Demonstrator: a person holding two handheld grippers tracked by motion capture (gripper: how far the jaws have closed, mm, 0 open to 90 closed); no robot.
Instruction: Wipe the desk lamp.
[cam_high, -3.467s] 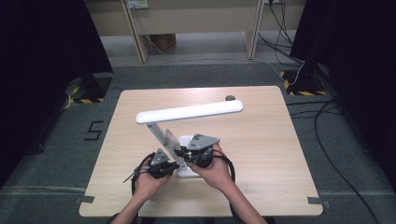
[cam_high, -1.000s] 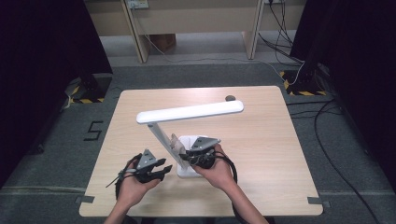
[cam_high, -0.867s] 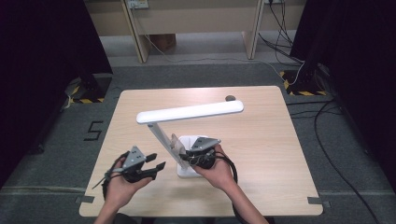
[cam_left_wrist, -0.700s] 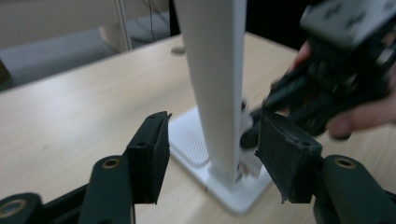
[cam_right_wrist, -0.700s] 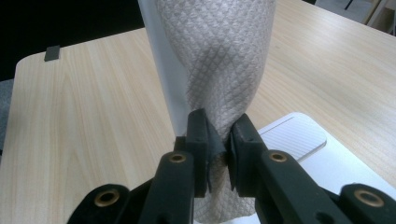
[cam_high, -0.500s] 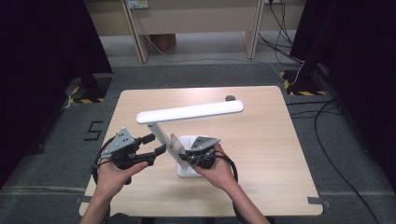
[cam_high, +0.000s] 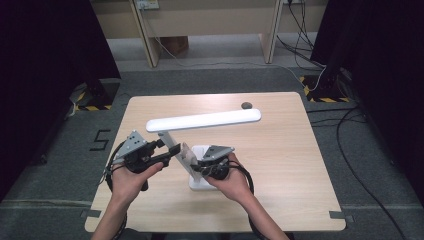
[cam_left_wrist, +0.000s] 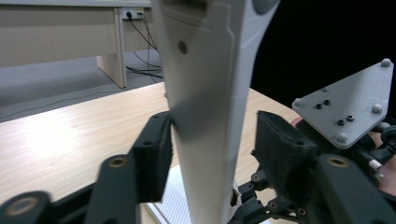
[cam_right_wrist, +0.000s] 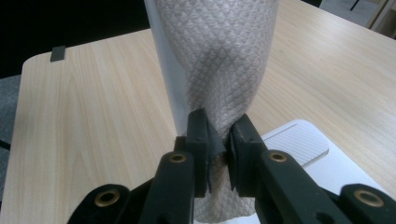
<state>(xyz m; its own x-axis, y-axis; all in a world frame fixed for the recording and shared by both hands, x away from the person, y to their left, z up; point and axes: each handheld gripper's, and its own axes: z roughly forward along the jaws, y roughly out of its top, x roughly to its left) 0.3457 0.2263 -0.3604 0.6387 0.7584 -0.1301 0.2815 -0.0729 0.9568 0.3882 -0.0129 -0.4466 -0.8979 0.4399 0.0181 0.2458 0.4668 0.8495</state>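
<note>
The desk lamp stands at centre frame of the high view on the table, one lamp, its long head stretching toward the upper right. Both grippers are on its slanted arm. The right gripper has its jaws pressed together, pinching a beige wiping cloth that lies draped against the arm, low down near the white base — held there, I'd judge, to rub the arm clean. The left gripper, at centre left of the high view, comes in from the side higher up; its jaws straddle the arm and have just been closing in. In the left gripper view one pad looks to be at the arm's edge while the other stands off it, though that edge is blurred, so call it spread, not yet clamped. Likely it is there to steady the lamp against the wiping. Count: two grippers, one cloth, and one small dark object at the table's upper edge.
</note>
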